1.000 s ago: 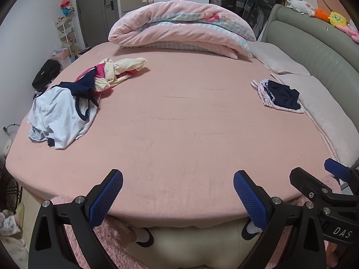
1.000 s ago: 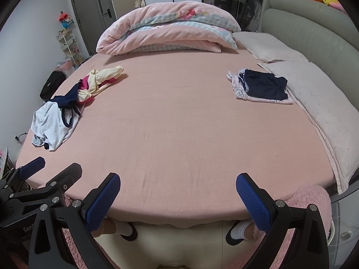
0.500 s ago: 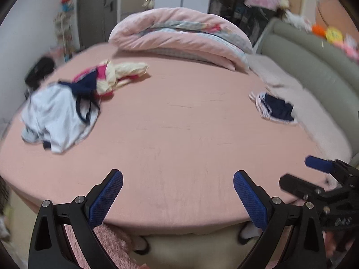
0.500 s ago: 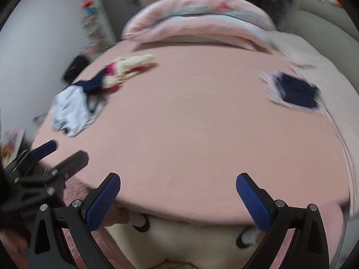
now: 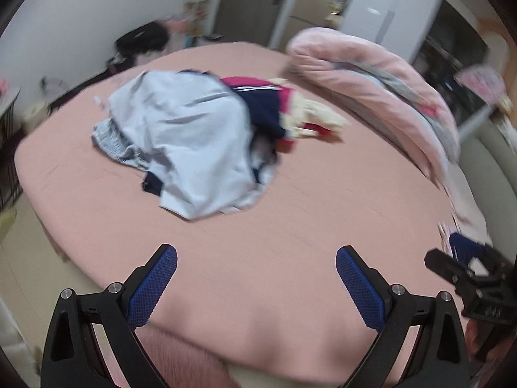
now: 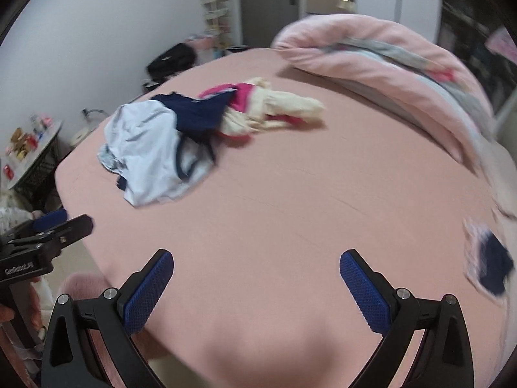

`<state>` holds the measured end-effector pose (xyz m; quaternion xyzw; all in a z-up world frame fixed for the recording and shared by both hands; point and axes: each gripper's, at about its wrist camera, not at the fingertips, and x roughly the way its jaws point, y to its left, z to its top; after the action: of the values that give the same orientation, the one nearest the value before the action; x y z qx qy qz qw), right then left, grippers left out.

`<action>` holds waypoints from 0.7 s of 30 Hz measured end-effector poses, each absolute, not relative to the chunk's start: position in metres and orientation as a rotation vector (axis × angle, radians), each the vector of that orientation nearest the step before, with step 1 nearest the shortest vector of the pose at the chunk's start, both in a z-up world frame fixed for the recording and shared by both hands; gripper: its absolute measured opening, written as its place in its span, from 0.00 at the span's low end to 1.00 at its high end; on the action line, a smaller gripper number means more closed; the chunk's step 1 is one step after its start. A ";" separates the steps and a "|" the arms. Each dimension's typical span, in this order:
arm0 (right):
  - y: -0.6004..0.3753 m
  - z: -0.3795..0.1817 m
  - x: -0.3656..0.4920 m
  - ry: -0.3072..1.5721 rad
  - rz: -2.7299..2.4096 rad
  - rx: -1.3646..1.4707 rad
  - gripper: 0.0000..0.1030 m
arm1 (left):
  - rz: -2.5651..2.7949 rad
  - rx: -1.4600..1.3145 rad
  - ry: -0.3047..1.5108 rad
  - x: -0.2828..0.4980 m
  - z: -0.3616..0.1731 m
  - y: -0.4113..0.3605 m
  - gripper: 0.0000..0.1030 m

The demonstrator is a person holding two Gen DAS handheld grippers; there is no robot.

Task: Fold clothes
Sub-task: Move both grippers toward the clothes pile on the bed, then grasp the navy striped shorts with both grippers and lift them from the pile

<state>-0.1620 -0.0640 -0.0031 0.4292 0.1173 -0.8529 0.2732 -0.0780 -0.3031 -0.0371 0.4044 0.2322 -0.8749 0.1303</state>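
Observation:
A heap of unfolded clothes lies on the pink bed [image 5: 290, 232]: a pale blue garment [image 5: 194, 142] in front, a navy piece [image 5: 261, 110], a magenta piece and a cream piece [image 5: 310, 116] behind it. In the right wrist view the same pale blue garment [image 6: 145, 152] and cream piece [image 6: 284, 110] sit left of centre. A small folded stack with a navy top [image 6: 491, 265] rests at the bed's right side. My left gripper [image 5: 257, 284] hovers open over the bed's near edge, short of the heap. My right gripper [image 6: 257, 287] is open and holds nothing.
A rolled pink duvet [image 5: 381, 74] lies along the bed's far side. A black bag [image 5: 142, 38] sits on the floor beyond the bed's left corner. A side table with small items [image 6: 29, 148] stands at the left. Shelves and a door are behind.
Both grippers have swung left and moved closer to the heap of clothes, which now looks larger and more central. The folded stack has slid to the right edge. Both stay open.

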 end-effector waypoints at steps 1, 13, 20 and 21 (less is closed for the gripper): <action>-0.082 -0.009 -0.174 0.313 -2.278 1.153 0.99 | -2.522 1.177 0.729 -0.089 -0.046 -0.318 0.94; -0.224 -0.055 -0.295 0.308 -2.233 1.204 0.72 | -2.468 1.031 0.905 -0.197 -0.097 -0.411 0.82; -0.281 -0.104 -0.345 0.211 -2.032 1.366 0.64 | -2.494 0.992 0.917 -0.205 -0.096 -0.424 0.82; -0.282 -0.109 -0.347 0.152 -1.998 1.379 0.42 | -2.508 0.984 0.882 -0.207 -0.093 -0.423 0.82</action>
<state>-0.3471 -0.2819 -0.1092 0.5318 0.0587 -0.7702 0.3472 -0.2067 -0.4226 -0.0934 0.3431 0.3074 -0.8743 0.1526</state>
